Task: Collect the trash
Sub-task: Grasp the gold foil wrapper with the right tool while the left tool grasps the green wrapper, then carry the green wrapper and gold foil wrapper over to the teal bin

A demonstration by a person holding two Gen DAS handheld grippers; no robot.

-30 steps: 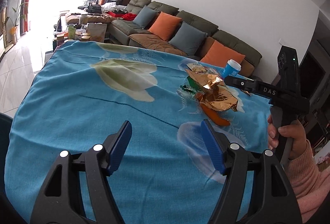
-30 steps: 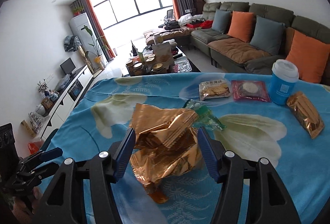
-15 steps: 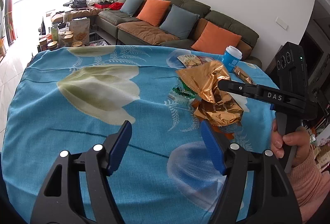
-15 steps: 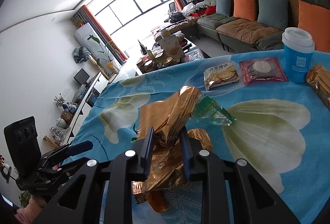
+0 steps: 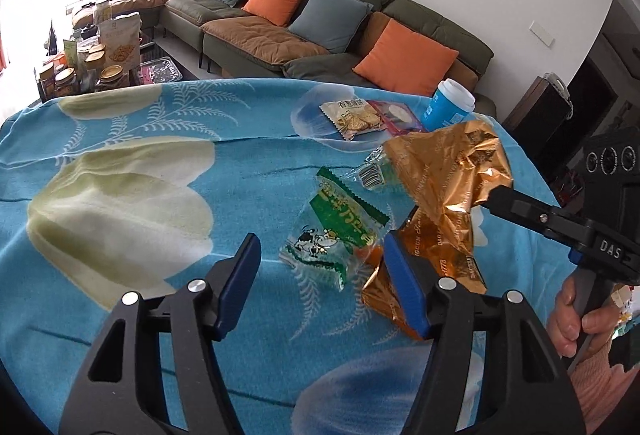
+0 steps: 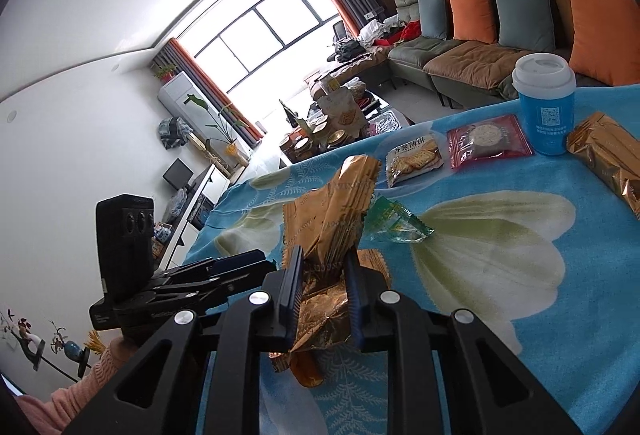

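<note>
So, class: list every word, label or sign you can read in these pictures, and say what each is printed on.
"DAS": on the right gripper.
"香葱薄饼": on the cracker packet.
Green wrapper: Chinese characters and a cow cartoon, not readable.
Gold wrapper: embossed lettering, too crumpled to read.
Blue cup: a QR code with small print beneath, too small to read.
Red packet: no readable text.
</note>
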